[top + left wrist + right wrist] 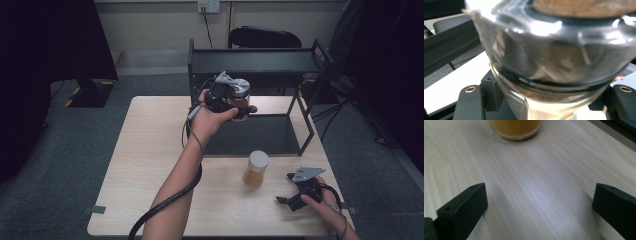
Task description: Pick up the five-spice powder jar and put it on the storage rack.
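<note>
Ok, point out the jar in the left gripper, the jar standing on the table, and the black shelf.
held jar (pixel 241 96), high view, on its glass side below the lid
standing jar (pixel 256 170), high view, on its body
black shelf (pixel 255 61), high view, on its top tray

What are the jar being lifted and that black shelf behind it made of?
The jar in the left gripper looks like clear glass or hard plastic: glossy and see-through, showing brown contents, with a silvery, probably metal, lid. The shelf looks like matte black painted metal, judging by its thin frame.

High view: above, facing forward-down over the pale wooden table (pixel 150 165).
Right gripper view: low, close over that tabletop (pixel 536 182), shared.
Left gripper view: tight against the clear glass jar (pixel 554 57).
</note>
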